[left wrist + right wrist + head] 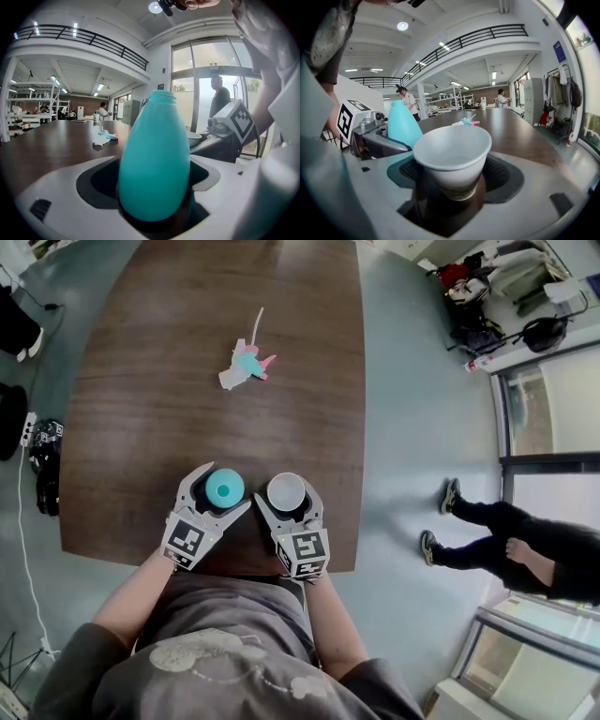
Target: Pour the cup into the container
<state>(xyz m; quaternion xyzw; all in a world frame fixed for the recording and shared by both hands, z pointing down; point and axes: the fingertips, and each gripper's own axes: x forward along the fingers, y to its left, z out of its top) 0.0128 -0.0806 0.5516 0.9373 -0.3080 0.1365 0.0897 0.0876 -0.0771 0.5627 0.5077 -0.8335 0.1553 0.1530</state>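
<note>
Right gripper view: right gripper [453,176] fingers slack around cup [452,147]; a sloppy regrasp could tip it. Left gripper [154,180] fingers clench teal bottle [154,140].

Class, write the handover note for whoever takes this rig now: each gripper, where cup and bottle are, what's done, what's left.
Left gripper: jaws around the bottle; grip not certain.
Right gripper: open, cup between the jaws with gaps either side.
Bottle and cup stand upright, side by side, at the table's near edge.
Done: cannot tell whether anything was poured; cup's contents unclear.
Left: check the cup; if full, probably grip, lift and tip it into the bottle.
</note>
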